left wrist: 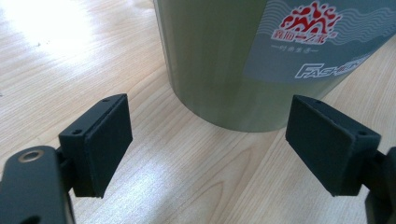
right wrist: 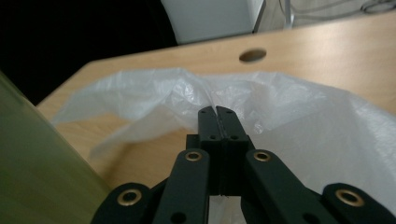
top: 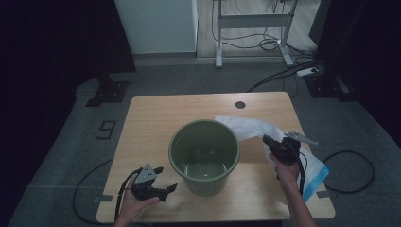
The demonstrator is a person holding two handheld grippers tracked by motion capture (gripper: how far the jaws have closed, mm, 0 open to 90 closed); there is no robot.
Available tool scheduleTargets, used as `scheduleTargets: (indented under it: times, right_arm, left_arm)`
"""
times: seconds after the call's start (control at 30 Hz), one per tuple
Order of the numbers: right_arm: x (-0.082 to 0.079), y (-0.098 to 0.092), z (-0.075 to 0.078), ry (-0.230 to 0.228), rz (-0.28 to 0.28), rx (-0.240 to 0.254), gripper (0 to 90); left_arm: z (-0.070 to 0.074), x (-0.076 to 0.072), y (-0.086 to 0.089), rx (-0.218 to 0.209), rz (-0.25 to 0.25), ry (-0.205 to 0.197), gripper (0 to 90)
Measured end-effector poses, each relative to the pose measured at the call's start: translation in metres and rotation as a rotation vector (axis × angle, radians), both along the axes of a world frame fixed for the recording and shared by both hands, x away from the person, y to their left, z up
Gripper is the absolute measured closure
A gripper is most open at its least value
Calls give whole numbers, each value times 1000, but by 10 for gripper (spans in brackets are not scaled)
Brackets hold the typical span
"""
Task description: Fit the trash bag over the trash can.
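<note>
A green plastic bucket [top: 208,187] stands upright in the middle of the wooden table [top: 151,118]. It has a printed label on its side [left wrist: 322,42]. A thin white plastic bag [top: 246,125] with a blue edge lies to the right of the bucket. My right gripper [top: 266,139] is shut on a fold of the bag [right wrist: 303,121], and the film rises to its tips [right wrist: 217,111]. The bucket wall [right wrist: 32,158] is close on its left. My left gripper [top: 168,178] is open, low at the bucket's front left. Its pads [left wrist: 107,140] stand wide apart and hold nothing.
A round cable hole [top: 240,104] sits near the table's far edge. Cables trail from both grippers over the front edge onto the grey floor. Behind the table stand a white cabinet [top: 161,23] and a desk frame [top: 253,21] with loose cables.
</note>
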State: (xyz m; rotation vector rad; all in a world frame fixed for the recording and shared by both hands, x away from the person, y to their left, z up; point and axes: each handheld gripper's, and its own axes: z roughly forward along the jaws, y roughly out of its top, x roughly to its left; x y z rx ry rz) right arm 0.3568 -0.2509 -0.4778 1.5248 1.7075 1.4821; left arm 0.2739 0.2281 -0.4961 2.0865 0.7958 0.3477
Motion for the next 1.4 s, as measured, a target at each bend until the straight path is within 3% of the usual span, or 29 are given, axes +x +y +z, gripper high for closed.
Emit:
scheduleTargets:
  times: [0.17, 0.27, 0.43, 0.47, 0.8, 1.1, 1.17, 1.4]
  right_arm:
    - [-16, -8, 20, -68, 5, 38, 893]
    - [-21, -11, 27, -86, 12, 51, 893]
    - [-35, -20, 46, -136, 25, 79, 893]
    - [-41, -23, 55, -161, 32, 87, 893]
    - [-61, -28, 95, -255, 49, 89, 893]
    - [-69, -26, 120, -298, 77, 79, 893]
    - [-71, -25, 127, -312, 85, 77, 893]
    - [-75, -17, 146, -353, 109, 64, 893]
  left_arm:
    - [3, -2, -1, -10, 14, -6, 141]
    - [5, -3, -2, -8, 16, -8, 141]
    - [15, -8, -3, -6, -8, -27, 140]
    - [19, -9, -3, -17, -13, -33, 139]
    - [31, -14, -3, -37, -8, -50, 139]
    - [60, -25, -12, -48, -15, -118, 147]
    - [70, -27, -16, -71, -18, -131, 147]
    - [82, -30, -19, -103, -28, -135, 147]
